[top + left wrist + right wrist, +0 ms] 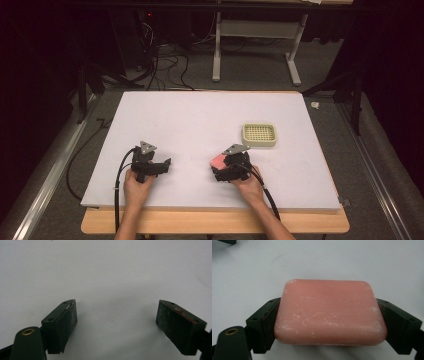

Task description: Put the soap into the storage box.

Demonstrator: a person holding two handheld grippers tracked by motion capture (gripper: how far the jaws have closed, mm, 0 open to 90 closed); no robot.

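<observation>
A white board [200, 125] covered most of the wooden table [215, 222]; only a strip of bare wood showed along the near edge. The board surface was smooth and matte, and most of it lay free, above all the far half and the left part toward 9 o'clock.

The left gripper [159, 167] was held in the person's left hand [137, 185] near the front edge of the board, at about 7 o'clock from the board's centre. In the left gripper view its two black jaws stood wide apart, with only plain white surface between them. Their inner pads looked rough and a little worn.

The right gripper [218, 165] was in the right hand [247, 187], at about 5 o'clock from the centre, well apart from the left one. Its jaws were closed on a pink soap bar [329, 312], one pad pressing on each short end. The bar was a rounded rectangle with soft corners, and its waxy top had pale scuffs and scratches. In the high view the soap showed as a pink patch at the gripper's front.

A cream plastic soap dish [259, 134] with a perforated grid floor lay near the right gripper, toward 1 o'clock from it. Nothing was in the dish. Between the dish and the board's right edge there was open room.
</observation>
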